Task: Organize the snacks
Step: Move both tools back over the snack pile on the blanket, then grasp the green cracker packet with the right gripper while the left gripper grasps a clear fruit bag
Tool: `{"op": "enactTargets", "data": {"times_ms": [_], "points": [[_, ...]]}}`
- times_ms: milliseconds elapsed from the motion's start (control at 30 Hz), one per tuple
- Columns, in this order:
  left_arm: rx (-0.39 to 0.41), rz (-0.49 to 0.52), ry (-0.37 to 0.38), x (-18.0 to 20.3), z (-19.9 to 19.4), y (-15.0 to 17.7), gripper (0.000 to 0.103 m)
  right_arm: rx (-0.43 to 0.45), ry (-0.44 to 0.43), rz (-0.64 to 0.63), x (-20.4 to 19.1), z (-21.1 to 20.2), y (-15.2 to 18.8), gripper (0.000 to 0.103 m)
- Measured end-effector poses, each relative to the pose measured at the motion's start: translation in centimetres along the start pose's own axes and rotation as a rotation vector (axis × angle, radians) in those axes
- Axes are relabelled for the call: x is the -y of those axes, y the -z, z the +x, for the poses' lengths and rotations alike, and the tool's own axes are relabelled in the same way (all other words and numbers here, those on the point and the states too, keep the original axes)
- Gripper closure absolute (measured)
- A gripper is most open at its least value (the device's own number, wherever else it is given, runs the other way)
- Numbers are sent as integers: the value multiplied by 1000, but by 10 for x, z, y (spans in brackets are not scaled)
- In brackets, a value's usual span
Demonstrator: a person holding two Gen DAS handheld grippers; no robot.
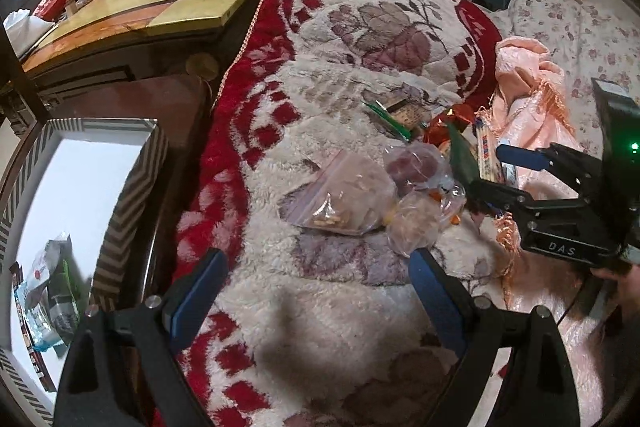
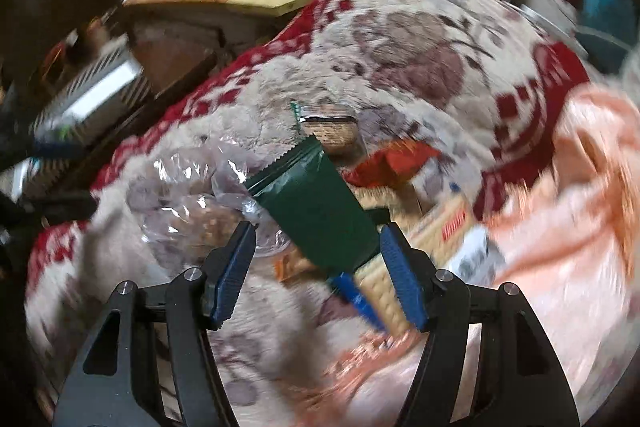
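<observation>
Dark green foil snack pouch point(image 2: 316, 203) w/ a serrated top edge lies tilted on a fluffy cream-and-red floral blanket point(image 1: 320, 39), in a small heap of snacks near the blanket's right side. Beside it: clear zip-lock plastic bags of nuts and dried fruit point(image 1: 348, 195), a red crinkly wrapper point(image 2: 396, 159), a cream-colored cracker box point(image 2: 424, 239), and a pink fringed cloth point(image 1: 524, 83) just right of the heap. The right wrist view is motion-blurred, so fine detail is unsure.

Handling, as a judgement: the green pouch looks light, thin and crinkly, slick on its face; contents probably crush easily. Best hold is likely across a flat sealed edge or the lower body, w/ gentle pressure. Zip bags look floppy and would sag if taken by a corner.

Right gripper point(image 2: 316, 267): blue-padded jaws spread wide, straddling the pouch's lower end; one pad seems near its edge, but contact can't be confirmed. Nothing is clamped.

Left gripper point(image 1: 316, 287): jaws also wide apart, hovering over bare blanket short of the zip bags, holding nothing.

A zigzag-striped box w/ a white interior point(image 1: 132, 187) sits at left beside the blanket, w/ a few packets already inside — probably the destination.
</observation>
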State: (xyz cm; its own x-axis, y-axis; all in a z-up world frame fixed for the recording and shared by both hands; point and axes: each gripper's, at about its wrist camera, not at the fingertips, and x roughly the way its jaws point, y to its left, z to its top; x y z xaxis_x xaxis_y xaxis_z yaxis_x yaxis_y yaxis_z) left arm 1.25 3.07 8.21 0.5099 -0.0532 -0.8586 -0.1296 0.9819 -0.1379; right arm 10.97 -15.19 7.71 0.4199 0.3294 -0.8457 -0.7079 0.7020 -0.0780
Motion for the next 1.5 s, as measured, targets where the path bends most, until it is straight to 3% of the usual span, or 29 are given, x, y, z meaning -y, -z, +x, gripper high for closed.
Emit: {"op": "enactTargets", "data": {"times_ms": [233, 367, 500, 633, 700, 767, 833, 933, 1200, 1367, 1500], "points": [[-5, 5, -5, 2, 7, -10, 9, -62, -128, -37, 13, 32, -4, 38], [-15, 12, -4, 6, 14, -13, 9, -33, -160, 21, 20, 28, -3, 72], [-13, 17, 3, 11, 13, -12, 9, -42, -189, 74, 24, 26, 1, 88], [-12, 17, 1, 9, 11, -10, 9, -49, -198, 87, 21, 26, 5, 84], [-12, 8, -1, 6, 10, -9, 9, -42, -199, 111, 22, 24, 4, 73], [-18, 2, -1, 4, 12, -8, 9, -61, -198, 155, 26, 25, 3, 51], [-16, -3, -4, 2, 12, -8, 9, -46, -164, 168, 30, 21, 4, 50], [-18, -13, 0, 0, 12, -7, 9, -40, -25, 184, 40, 16, 6, 50], [-13, -7, 6, 4, 12, -9, 9, -30, -18, 178, 42, 16, -3, 49], [-10, -6, 6, 4, 13, -15, 9, -92, 23, 35, 27, 38, -20, 49], [-18, -3, 6, 4, 16, -17, 9, -144, -52, 11, 34, 55, -30, 49]]}}
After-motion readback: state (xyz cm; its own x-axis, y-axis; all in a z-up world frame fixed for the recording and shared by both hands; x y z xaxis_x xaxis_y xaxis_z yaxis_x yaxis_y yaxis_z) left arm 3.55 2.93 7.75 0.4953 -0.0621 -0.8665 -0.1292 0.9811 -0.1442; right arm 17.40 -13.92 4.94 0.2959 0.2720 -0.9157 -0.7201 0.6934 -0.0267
